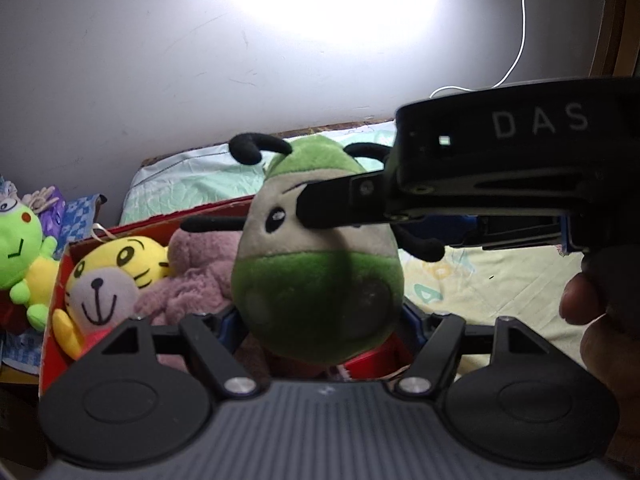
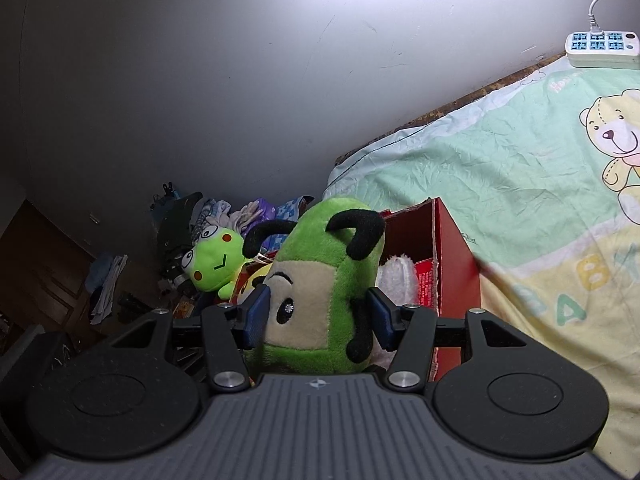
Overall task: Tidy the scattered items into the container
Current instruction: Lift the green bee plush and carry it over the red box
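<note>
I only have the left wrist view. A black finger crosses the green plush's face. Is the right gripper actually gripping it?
Observer: Yes. The right wrist view shows the right gripper with a blue pad pressed on each side of the green plush.
Operator: Anything on the bed behind that gripper?
Observer: A power strip lies at the far edge by the wall, with a white cable plugged in.

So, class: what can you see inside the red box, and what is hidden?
Inside the red box lie a yellow tiger plush and a pink plush. The green bug plush, shut in the right gripper, covers the rest; the floor of the box cannot be seen.
</note>
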A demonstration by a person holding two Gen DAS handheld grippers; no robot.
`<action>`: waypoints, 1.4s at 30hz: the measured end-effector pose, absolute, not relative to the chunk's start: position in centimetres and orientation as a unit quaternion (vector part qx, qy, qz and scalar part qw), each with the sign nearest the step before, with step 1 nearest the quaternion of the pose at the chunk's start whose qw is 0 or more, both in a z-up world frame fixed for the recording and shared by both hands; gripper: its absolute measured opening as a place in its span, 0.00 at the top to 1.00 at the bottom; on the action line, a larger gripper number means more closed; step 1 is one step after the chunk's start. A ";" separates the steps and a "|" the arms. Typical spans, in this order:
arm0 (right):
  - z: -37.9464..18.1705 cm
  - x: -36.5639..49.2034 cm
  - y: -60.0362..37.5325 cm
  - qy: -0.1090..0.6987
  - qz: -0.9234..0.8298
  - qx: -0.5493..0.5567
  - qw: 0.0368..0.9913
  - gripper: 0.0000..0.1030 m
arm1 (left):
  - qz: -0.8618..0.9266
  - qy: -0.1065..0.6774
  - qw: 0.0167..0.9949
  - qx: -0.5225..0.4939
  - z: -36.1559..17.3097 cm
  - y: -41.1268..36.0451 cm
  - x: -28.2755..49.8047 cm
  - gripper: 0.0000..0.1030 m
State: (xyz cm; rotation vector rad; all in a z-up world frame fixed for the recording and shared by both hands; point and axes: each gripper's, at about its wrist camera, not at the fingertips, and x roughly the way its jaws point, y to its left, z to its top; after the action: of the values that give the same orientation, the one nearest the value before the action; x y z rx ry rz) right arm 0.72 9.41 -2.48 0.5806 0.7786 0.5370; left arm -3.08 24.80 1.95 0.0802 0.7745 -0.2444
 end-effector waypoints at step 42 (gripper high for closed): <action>-4.1 5.4 9.0 0.388 0.288 0.235 0.843 0.42 | -0.091 0.371 0.924 0.036 0.2 24.3 -2.7 0.21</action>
State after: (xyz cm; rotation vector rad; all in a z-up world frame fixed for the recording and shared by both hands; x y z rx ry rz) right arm 5.36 9.05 -4.05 0.4965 0.8197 0.6086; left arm -2.74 24.26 0.19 0.0733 0.7608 -0.1870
